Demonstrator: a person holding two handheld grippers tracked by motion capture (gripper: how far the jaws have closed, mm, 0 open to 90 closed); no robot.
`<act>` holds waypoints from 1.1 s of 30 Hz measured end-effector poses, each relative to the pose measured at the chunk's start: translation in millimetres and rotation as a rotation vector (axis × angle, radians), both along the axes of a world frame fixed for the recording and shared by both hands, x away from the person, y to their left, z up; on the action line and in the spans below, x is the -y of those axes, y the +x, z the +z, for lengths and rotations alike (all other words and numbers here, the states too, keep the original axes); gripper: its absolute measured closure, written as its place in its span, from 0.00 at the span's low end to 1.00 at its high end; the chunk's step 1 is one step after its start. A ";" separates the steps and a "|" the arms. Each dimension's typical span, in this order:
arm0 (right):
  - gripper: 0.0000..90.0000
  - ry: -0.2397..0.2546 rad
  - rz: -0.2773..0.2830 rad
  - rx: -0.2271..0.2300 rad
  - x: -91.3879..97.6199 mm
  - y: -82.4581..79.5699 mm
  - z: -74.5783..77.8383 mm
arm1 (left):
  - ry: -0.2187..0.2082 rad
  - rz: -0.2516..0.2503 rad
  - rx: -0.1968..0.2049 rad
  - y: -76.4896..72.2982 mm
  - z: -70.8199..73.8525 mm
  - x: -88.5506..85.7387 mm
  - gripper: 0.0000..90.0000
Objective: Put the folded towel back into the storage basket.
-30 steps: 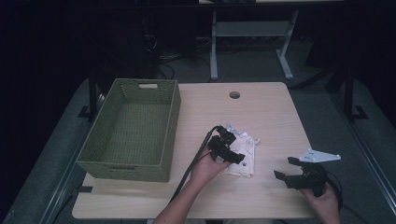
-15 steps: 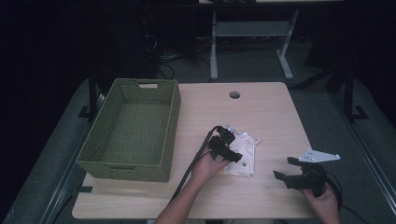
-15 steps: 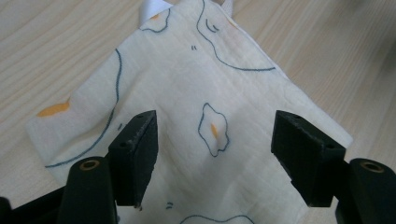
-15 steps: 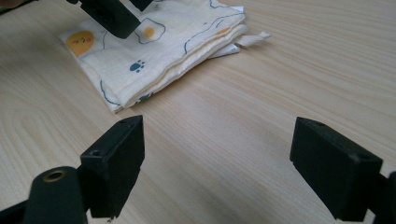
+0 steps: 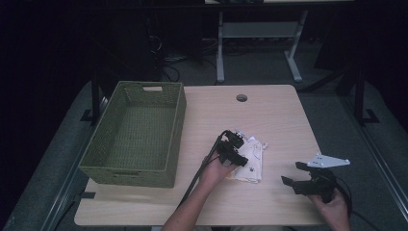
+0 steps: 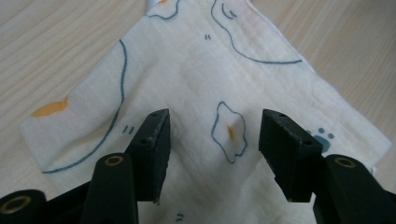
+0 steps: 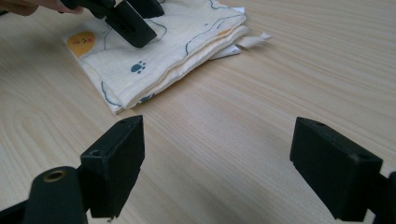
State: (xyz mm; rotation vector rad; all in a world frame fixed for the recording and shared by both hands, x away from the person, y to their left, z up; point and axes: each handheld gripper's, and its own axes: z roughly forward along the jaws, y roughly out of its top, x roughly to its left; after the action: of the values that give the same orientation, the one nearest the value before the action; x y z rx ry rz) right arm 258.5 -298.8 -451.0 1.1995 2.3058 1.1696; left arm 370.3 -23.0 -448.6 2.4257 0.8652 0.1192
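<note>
Two hand-held grippers: left [image 6: 214,151] closing over folded cloth [image 6: 196,84] (pads not yet pressing), right [image 7: 217,172] wide apart.

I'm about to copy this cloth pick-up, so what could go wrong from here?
1. The left hand-held gripper, its jaws just closing, presses down on the flat top of the folded cloth; it may pinch only the top layer, so the fold opens.
2. The right hand-held gripper stands open, apart from the cloth, so a dragged cloth may slide on the table.

Black claws [image 5: 239,155], trailing cables, bare forearms.
</note>
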 end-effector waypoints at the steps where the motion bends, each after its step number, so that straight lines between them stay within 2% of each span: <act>1: 0.19 0.000 0.000 0.000 0.0 0.0 0.0 | 0.000 0.000 0.000 0.0 0.0 0.0 0.51; 5: 0.19 -0.002 0.002 0.005 -0.9 -0.4 0.0 | 0.023 -0.001 0.016 -0.6 -0.8 0.8 0.54; 11: 0.19 -0.001 -0.001 0.005 -0.6 -0.6 0.2 | 0.073 -0.005 0.073 -5.5 -1.7 6.9 0.60; 33: 0.19 -0.026 -0.003 -0.006 -4.1 0.8 -1.7 | 0.074 0.006 0.112 -4.6 -2.7 11.6 0.81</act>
State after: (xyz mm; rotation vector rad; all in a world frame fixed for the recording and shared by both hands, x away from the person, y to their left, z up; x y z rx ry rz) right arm 259.3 -294.7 -452.7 1.1984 2.3154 1.1333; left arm 365.7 -34.5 -451.3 2.4586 0.8318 0.2910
